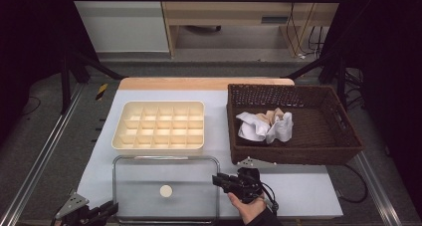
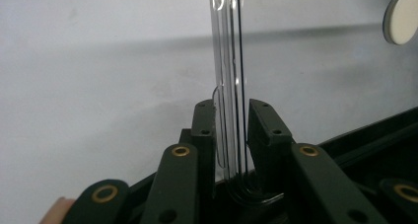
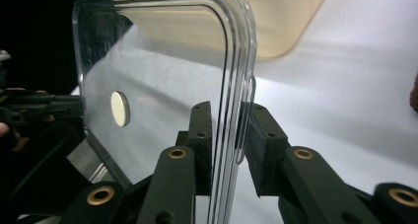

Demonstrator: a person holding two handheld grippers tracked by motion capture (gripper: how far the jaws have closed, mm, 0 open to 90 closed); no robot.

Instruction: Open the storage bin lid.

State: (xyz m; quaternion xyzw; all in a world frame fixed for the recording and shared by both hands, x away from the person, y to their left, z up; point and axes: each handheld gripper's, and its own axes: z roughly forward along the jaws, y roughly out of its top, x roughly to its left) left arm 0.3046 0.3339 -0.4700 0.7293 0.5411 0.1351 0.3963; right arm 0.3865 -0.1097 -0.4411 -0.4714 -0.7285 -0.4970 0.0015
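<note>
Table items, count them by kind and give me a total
Clear lid, edge between both claws: 1
Cream divided tray: 1
Brown woven basket: 1
Crumpled cloth bundle in the basket: 1; separate pieces cannot be told apart
Claws, left claw and right claw: 2
Total: 6

Left gripper [image 1: 94, 212]: cut off by the high view's near edge. Cloths [image 1: 266, 126] in the basket [image 1: 298, 154]: count and kind unclear. Person's hand [image 1: 251, 208]: cropped at the near edge.

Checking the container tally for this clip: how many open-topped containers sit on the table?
2. A cream compartment tray lies left of centre on the table, and a dark wicker basket holding crumpled white cloth stands to its right. The clear lid lies nearer.
</note>
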